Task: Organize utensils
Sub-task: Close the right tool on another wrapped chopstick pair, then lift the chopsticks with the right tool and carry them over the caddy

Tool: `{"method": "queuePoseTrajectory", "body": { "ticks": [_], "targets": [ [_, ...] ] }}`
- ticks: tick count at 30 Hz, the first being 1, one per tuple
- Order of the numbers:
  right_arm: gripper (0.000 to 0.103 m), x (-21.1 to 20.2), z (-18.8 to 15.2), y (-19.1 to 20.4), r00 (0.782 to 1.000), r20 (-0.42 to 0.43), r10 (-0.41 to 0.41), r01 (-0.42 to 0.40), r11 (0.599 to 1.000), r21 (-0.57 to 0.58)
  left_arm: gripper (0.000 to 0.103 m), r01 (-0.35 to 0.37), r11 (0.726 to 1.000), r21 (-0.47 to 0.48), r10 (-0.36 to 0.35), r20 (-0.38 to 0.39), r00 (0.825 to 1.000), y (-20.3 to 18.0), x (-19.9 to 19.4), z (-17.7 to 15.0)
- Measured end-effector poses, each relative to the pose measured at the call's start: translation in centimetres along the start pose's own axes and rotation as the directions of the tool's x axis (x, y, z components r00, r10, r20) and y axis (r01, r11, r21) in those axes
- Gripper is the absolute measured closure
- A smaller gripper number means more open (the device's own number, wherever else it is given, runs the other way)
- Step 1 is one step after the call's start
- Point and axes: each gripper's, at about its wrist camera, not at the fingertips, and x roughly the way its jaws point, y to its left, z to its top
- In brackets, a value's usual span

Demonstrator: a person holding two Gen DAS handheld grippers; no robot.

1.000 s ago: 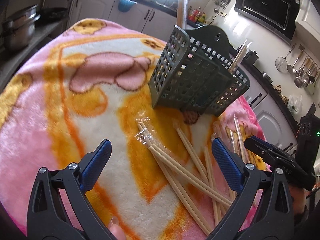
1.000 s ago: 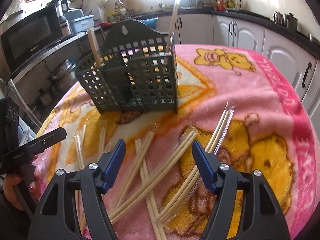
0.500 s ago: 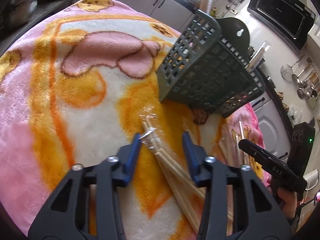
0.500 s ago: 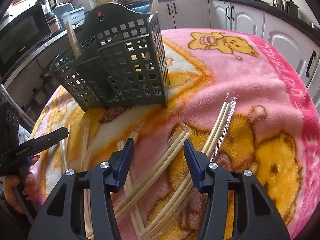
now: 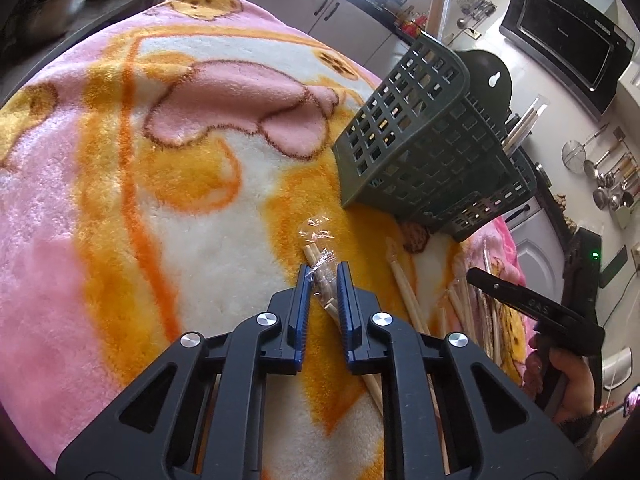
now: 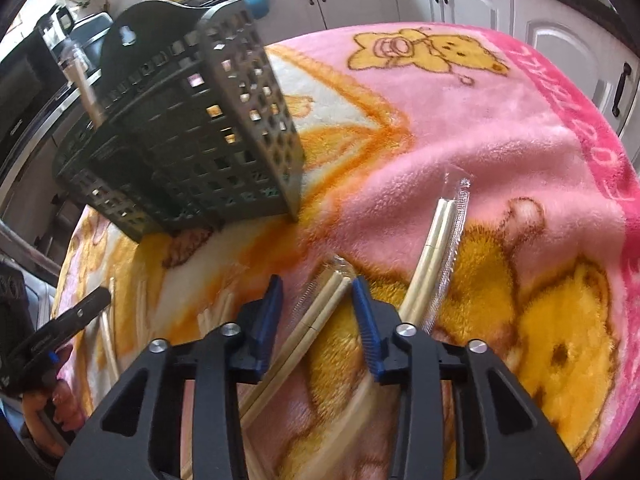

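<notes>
Several plastic-wrapped pairs of wooden chopsticks lie on a pink and orange blanket in front of a dark green slotted utensil basket (image 5: 432,152), which also shows in the right wrist view (image 6: 188,148) with chopsticks standing in it. My left gripper (image 5: 323,276) is shut on the wrapped end of one chopstick pair (image 5: 320,268). My right gripper (image 6: 318,292) is partly open, its jaws on either side of another wrapped pair (image 6: 328,296) without pressing it. A third pair (image 6: 436,248) lies just to its right.
More loose chopsticks (image 5: 404,284) lie right of the left gripper. The blanket (image 5: 140,200) covers a round table. Kitchen counters, cabinets and a microwave (image 5: 568,36) surround it. The other hand-held gripper shows at each view's edge (image 5: 532,308).
Both grippers have moved forward and down to the chopsticks. The left one has closed from wide open onto a wrapped pair. The right one has narrowed around another pair.
</notes>
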Motion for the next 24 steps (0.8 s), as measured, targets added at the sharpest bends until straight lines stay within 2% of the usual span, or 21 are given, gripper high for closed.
{"method": "queuePoseTrajectory", "body": {
  "ticks": [7,9,15,22,24],
  "targets": [
    [0.089,0.7,1.0,0.3,0.999,0.020,-0.050,0.051,0.998,-0.040,0.097,0.010,1.000,-0.021,-0.009,0.030,1.000,0.8,-0.9,0.1],
    [0.090,0.7,1.1,0.4,0.998,0.029,-0.051,0.053,0.997,-0.049,0.098,0.011,1.000,-0.021,-0.010,0.042,0.999,0.9,-1.3,0.2],
    [0.091,-1.3,1.2,1.1,0.994,0.109,-0.008,0.015,0.998,-0.068,0.098,0.025,1.000,-0.017,-0.024,0.081,0.996,0.7,-2.7,0.6],
    [0.092,-5.6,1.0,3.7,0.973,0.225,0.056,-0.018,0.986,-0.166,0.099,0.049,0.999,0.013,-0.050,0.121,0.991,-0.6,-4.4,1.1],
    [0.096,-6.7,1.1,4.3,0.966,0.245,0.085,-0.039,0.982,-0.185,0.099,0.061,0.998,0.019,-0.063,0.131,0.989,-1.1,-5.0,1.2]
  ]
}}
